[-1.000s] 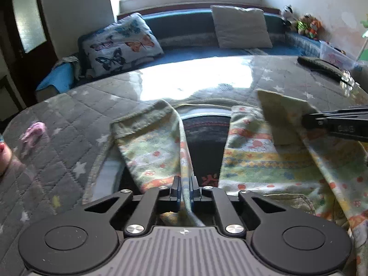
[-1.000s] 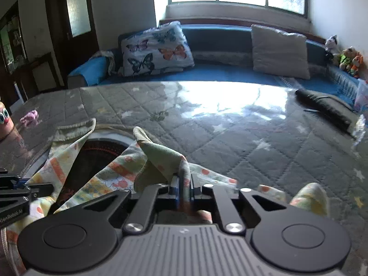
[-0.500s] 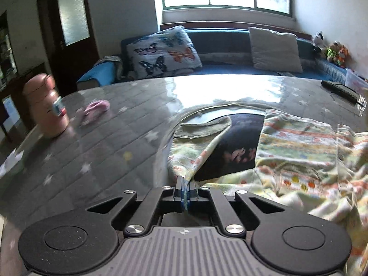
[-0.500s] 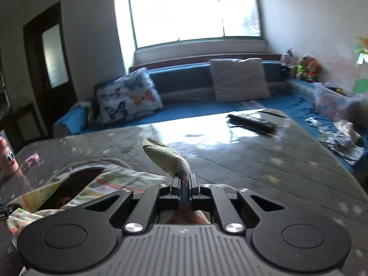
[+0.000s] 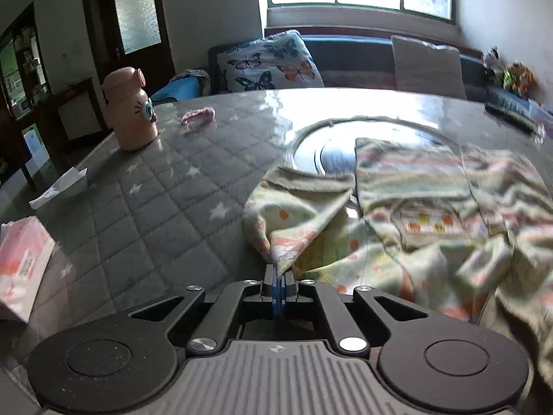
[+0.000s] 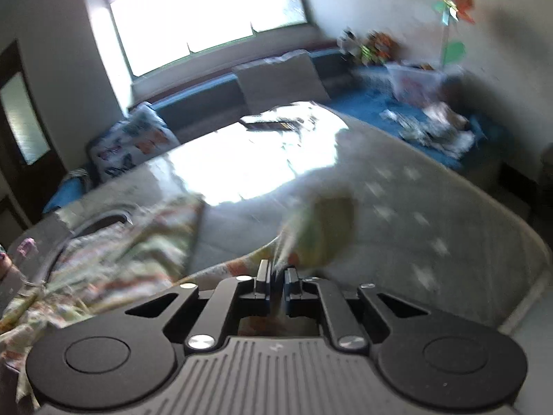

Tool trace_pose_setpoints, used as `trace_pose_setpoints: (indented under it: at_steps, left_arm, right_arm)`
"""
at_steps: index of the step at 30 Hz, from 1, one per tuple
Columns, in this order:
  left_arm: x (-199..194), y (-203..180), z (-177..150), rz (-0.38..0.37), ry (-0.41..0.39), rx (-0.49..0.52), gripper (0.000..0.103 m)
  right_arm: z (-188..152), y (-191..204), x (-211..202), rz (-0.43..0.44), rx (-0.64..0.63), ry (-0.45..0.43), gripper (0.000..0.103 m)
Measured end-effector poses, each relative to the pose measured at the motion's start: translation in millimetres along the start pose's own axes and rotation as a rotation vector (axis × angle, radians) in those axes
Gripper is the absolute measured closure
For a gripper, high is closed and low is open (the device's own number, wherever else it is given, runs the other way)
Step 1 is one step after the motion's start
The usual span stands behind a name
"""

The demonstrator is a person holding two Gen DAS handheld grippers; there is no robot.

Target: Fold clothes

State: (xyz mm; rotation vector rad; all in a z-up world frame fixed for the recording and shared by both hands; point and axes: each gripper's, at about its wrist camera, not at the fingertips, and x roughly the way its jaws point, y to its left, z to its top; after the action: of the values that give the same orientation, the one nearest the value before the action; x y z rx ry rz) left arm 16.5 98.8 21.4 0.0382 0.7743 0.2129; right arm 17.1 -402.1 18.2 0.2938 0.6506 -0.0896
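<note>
A pale green patterned garment (image 5: 414,214) with orange and yellow prints lies spread and rumpled on the grey quilted table cover (image 5: 145,214). My left gripper (image 5: 278,276) is shut on the garment's near left edge, and a folded flap rises just ahead of it. My right gripper (image 6: 276,276) is shut on another part of the garment (image 6: 321,231), with cloth standing up between its fingers. The right wrist view is blurred by motion; the rest of the garment (image 6: 121,242) trails to its left.
A pink pig-shaped bottle (image 5: 129,110), a pink hair clip (image 5: 197,116), white paper (image 5: 62,186) and a pink tissue pack (image 5: 20,263) sit on the left. A round glass inset (image 5: 331,141) lies under the garment. A remote (image 6: 268,124) lies far back. A sofa with cushions (image 5: 273,62) stands behind.
Both grippers have pulled apart, the left swinging left and the right swinging right, each still holding the garment. The cloth has spread wider and the right wrist view is now motion-blurred.
</note>
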Motion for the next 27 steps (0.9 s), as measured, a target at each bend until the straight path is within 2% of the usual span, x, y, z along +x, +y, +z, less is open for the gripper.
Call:
trace_pose_setpoints:
  at_steps: [2, 3, 4, 5, 6, 7, 12, 15, 19, 23, 27]
  left_arm:
    - [-3.9, 3.0, -4.4, 0.005, 0.007, 0.009, 0.093]
    - [-5.8, 4.7, -6.5, 0.007, 0.010, 0.012, 0.091]
    - [-8.4, 6.7, -7.6, 0.009, 0.009, 0.015, 0.084]
    - [-11.9, 8.7, -8.3, 0.014, 0.005, 0.021, 0.072]
    - [-15.3, 10.2, -8.1, 0.021, -0.004, 0.028, 0.067]
    - [-18.7, 11.3, -7.2, 0.027, -0.018, 0.037, 0.060]
    - [-26.7, 13.2, 7.2, -0.004, -0.071, 0.048, 0.059]
    - [-23.6, 3.6, 18.6, -0.042, -0.094, 0.058, 0.059]
    - [-7.9, -17.7, 34.7, -0.096, -0.108, 0.096, 0.060]
    - [22.6, -38.8, 52.5, -0.141, -0.073, 0.123, 0.060]
    - [55.7, -55.1, 71.8, -0.167, -0.046, 0.147, 0.060]
  right_arm:
    - [-10.9, -14.0, -5.3, -0.029, 0.026, 0.022, 0.091]
    - [-16.0, -20.7, -7.9, -0.043, 0.038, 0.033, 0.085]
    - [-17.6, -24.6, -10.7, -0.064, 0.038, 0.034, 0.077]
    - [-19.0, -28.5, -13.6, -0.086, 0.039, 0.035, 0.073]
    - [-19.0, -32.3, -17.5, -0.107, 0.034, 0.035, 0.066]
    - [-18.9, -36.0, -21.5, -0.128, 0.029, 0.034, 0.065]
    - [-10.8, -44.9, -39.7, -0.176, 0.019, -0.034, 0.065]
    - [-2.1, -32.5, -33.2, -0.133, -0.021, -0.041, 0.065]
    - [8.4, 2.3, -1.6, -0.008, -0.092, 0.007, 0.065]
    - [14.0, 41.4, 31.9, 0.103, -0.160, 0.059, 0.065]
    - [22.2, 75.6, 67.6, 0.175, -0.220, 0.117, 0.065]
